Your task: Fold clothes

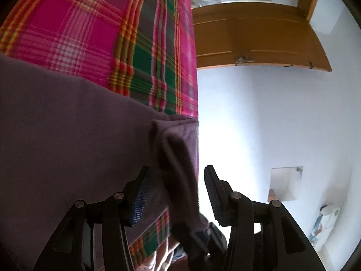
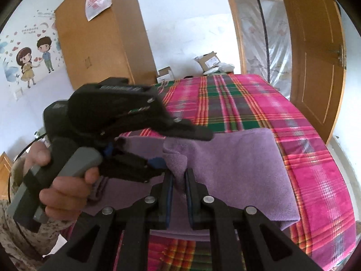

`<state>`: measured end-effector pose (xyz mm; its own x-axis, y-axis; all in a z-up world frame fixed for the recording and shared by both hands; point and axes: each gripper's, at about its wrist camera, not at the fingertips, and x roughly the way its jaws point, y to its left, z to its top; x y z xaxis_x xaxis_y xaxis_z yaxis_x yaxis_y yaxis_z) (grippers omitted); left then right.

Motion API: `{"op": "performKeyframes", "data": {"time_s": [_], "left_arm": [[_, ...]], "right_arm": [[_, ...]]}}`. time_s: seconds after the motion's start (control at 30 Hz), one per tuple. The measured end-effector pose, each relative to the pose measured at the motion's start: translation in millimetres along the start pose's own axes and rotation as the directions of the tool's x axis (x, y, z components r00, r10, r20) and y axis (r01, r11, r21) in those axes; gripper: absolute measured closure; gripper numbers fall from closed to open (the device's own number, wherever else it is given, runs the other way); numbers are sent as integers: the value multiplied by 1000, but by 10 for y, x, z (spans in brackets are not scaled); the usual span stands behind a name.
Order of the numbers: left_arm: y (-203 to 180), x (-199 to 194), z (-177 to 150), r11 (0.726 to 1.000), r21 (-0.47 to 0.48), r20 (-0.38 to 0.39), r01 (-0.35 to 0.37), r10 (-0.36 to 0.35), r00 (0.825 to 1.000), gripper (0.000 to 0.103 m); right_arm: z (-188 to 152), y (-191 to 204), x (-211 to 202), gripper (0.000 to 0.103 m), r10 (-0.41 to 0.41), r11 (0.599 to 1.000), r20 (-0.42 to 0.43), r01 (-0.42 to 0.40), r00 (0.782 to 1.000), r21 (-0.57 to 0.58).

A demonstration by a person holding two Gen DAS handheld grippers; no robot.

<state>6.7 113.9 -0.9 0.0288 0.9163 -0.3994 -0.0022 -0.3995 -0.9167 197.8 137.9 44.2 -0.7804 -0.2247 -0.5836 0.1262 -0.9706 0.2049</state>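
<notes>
garment: a purple fleece cloth [image 2: 237, 171] lies spread on the near part of a pink and green plaid bedspread [image 2: 282, 117], its right edge near the bed's right side.
right gripper [image 2: 179, 181]: fingers pressed together, pinching a raised fold of the purple cloth.
left gripper [image 1: 174, 194]: fingers spread apart, a hanging fold of the cloth between them, not clamped.
person's hand [image 2: 58, 194]: wrapped around the left gripper's grey handle.
far right: a wooden door [image 2: 315, 52].

Left gripper [image 1: 174, 194] spread wide, purple garment [image 1: 67, 124] fold between, plaid bedspread [image 1: 101, 33]
</notes>
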Motion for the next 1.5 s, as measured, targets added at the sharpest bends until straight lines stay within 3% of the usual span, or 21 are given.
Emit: {"op": "performKeyframes", "data": {"time_s": [0.17,0.33,0.37,0.5,0.57,0.67,0.8,0.97,1.37,1.5], "left_arm": [[13,29,-34,1000,27,15,-3,3,1000,54],[-9,19,-39,999,45,38,6,-8,999,75],[2,25,-13,999,49,43,8,-11,999,83],[-109,35,-43,996,85,59,18,-23,998,90],[-139,50,-34,995,103,69,12,-19,997,90],[-159,29,3,995,98,82,17,-25,996,90],[-150,-151,-18,993,106,111,44,-55,992,90],[-255,-263,-5,988,117,127,97,-112,986,90],[-306,-314,57,986,103,131,130,-143,981,90],[-308,-397,44,984,112,135,139,-154,979,90]], "right_arm": [[-19,32,-3,92,16,1000,4,-16,1000,6],[13,-29,-15,91,16,1000,6,-17,1000,17],[23,-56,-14,90,17,1000,5,-17,1000,23],[21,-83,-92,85,18,999,4,-18,1000,26],[12,-112,-154,77,4,1000,4,-4,1000,27],[-28,-183,-295,75,-30,999,15,30,999,28],[-166,-343,-488,58,-175,984,29,174,984,28],[-305,-482,-411,53,-256,965,-28,257,966,45],[-194,-364,65,49,-361,933,-4,361,933,-2],[-140,-420,210,49,-436,900,-30,436,899,-12]]}}
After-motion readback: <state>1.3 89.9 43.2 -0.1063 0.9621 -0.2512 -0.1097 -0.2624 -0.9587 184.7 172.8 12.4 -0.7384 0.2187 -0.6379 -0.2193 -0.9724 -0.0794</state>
